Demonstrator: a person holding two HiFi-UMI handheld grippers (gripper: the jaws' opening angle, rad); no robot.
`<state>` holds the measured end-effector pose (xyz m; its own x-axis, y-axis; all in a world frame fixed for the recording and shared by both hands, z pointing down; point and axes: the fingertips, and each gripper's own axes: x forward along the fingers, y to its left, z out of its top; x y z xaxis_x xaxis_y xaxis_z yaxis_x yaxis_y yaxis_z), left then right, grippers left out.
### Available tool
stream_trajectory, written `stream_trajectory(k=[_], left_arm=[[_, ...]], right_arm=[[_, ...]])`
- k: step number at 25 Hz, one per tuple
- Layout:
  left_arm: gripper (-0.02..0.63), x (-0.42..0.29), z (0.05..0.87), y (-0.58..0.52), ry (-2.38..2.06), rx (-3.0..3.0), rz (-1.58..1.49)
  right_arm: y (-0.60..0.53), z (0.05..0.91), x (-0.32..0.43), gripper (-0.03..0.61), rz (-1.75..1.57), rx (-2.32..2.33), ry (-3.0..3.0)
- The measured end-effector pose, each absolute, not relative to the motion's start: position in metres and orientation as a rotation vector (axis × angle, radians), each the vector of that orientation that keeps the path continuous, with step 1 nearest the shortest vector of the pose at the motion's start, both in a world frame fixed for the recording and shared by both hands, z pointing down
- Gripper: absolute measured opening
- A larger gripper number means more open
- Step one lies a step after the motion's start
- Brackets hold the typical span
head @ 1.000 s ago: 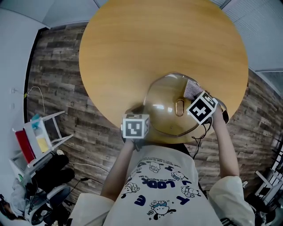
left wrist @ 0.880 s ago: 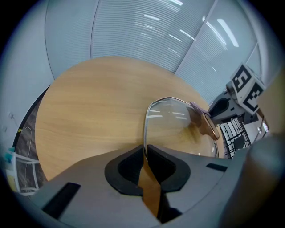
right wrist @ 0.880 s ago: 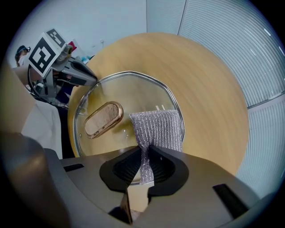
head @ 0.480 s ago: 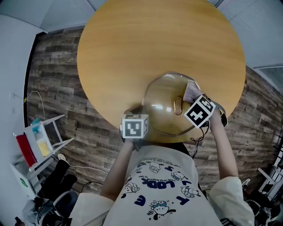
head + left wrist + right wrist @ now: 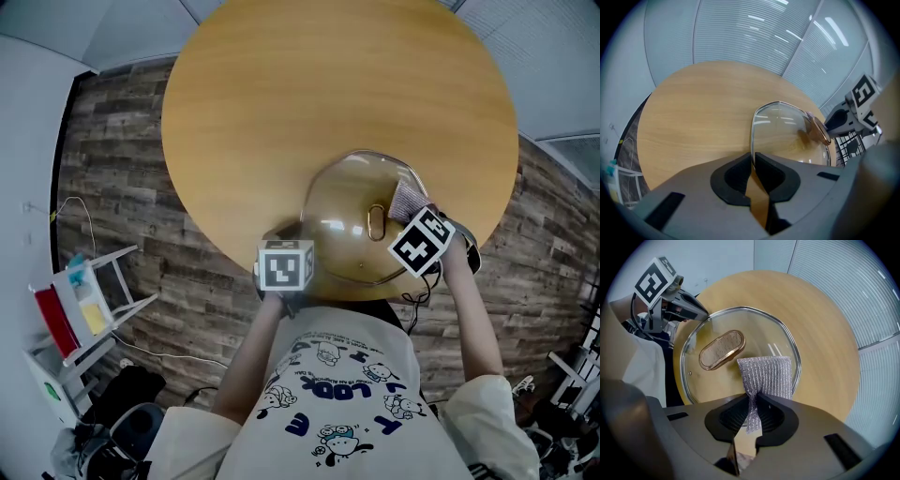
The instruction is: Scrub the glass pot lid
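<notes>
Both grippers are on the job here. The left gripper (image 5: 752,164) has its fingers pressed together on the thin metal rim of the glass pot lid (image 5: 787,136). The rim runs straight into the narrow slot between the pads, and the clear dome swells out ahead of the fingertips and off to their right. The lid's oval, copper-coloured handle (image 5: 818,131) sits further ahead, near the far right side of the dome from these fingers.

Over on the other side, the right gripper (image 5: 752,404) is clamped on a silver mesh scrub pad (image 5: 766,376). The pad is pinched narrow between the fingers and fans out wide just beyond the tips, lying on the glass. From these fingers the handle is ahead and to the left, just beside the pad's left edge but not touching it. The lid's far rim curves round beyond the pad.

From above, the lid lies at the near edge of the round wooden table (image 5: 328,94), with one gripper at each side of it. Whether it rests flat on the wood or is tipped up by the left fingers, I can't tell. Bare tabletop stretches away past both sets of fingertips.
</notes>
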<state>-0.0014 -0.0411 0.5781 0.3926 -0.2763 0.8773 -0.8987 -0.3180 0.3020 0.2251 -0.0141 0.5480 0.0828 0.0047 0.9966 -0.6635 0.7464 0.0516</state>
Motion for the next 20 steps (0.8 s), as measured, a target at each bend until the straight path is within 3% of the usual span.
stream_trajectory(k=[20], left_arm=[[0.032, -0.002, 0.579, -0.044, -1.038, 1.804, 0.945]], right_arm=[[0.015, 0.550, 0.221, 0.063, 0.629, 0.626, -1.384]])
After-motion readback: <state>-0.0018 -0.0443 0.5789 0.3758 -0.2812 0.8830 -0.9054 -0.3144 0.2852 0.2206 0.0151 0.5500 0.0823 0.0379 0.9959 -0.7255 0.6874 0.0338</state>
